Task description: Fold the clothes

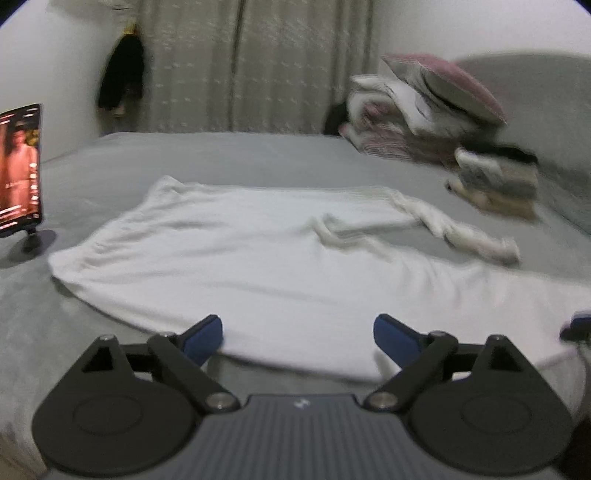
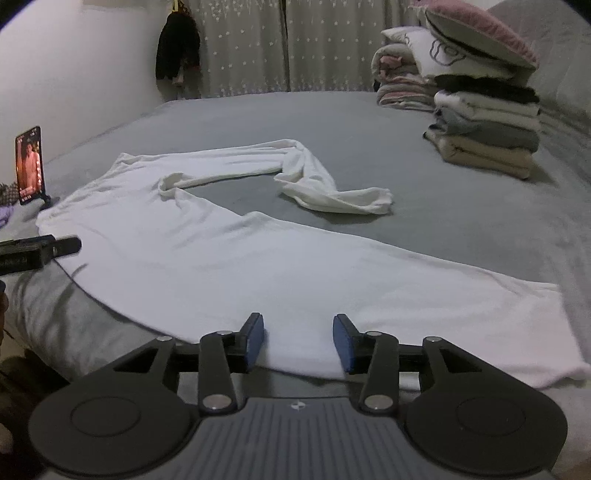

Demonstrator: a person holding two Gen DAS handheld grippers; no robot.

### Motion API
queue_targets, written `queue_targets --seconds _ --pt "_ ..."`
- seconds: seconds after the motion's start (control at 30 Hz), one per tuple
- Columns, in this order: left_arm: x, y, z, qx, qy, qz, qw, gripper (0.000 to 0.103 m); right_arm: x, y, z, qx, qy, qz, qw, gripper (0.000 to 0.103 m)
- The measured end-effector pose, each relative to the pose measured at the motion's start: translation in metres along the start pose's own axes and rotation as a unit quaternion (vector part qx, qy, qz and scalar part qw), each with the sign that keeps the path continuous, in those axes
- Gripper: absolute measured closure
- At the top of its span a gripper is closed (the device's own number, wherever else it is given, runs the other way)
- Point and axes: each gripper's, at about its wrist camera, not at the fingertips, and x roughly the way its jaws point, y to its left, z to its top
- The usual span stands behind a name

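right wrist view showed the right gripper [image 2: 298,341] with its jaws apart and empty, poised at the near edge of the white long-sleeved top [image 2: 207,266]. the left gripper [image 1: 297,338] was spread wider, empty too, at the same edge. the top lay flat on the grey bed [image 2: 424,206], far sleeve crumpled. a folded stack [image 2: 487,129] stood beyond. judged: a fold pending; both would need to pinch that edge.

Home bedroom: grey-sheeted bed [image 2: 332,118], star-patterned curtains [image 2: 288,44], stacked folded clothes [image 2: 487,125], pillows [image 2: 480,33], phone on stand [image 2: 30,164].
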Motion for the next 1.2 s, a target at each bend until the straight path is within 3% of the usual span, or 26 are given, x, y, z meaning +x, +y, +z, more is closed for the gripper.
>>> queue_targets --seconds 0.17,0.37,0.53,0.67,0.87,1.07,1.2 --pt "-0.009 -0.015 -0.016 0.038 0.004 0.012 0.9992 0.006 -0.012 -0.005 -0.01 -0.017 -0.009 -0.029 0.999 0.059" --pt "-0.017 -0.023 -0.007 0.054 0.001 -0.013 0.9985 0.005 -0.025 -0.026 -0.02 -0.003 -0.015 -0.059 0.998 0.052" --pt "-0.021 -0.052 0.006 0.092 -0.019 -0.07 0.9931 0.005 -0.035 -0.047 -0.025 0.034 -0.022 -0.084 0.996 0.052" --pt "-0.013 -0.081 0.012 0.109 -0.01 -0.124 0.9863 0.005 -0.043 -0.063 -0.03 0.06 -0.029 -0.104 0.992 0.052" --pt "-0.006 -0.122 0.006 0.144 -0.007 -0.2 0.9691 0.005 -0.057 -0.094 -0.039 0.1 -0.037 -0.141 0.984 0.052" --pt "0.005 -0.156 0.001 0.185 0.002 -0.236 0.954 0.005 -0.069 -0.121 -0.039 0.128 -0.051 -0.168 0.976 0.052" --pt "0.014 -0.157 0.01 0.175 0.006 -0.239 0.9553 0.005 -0.069 -0.127 -0.032 0.125 -0.06 -0.163 0.977 0.051"
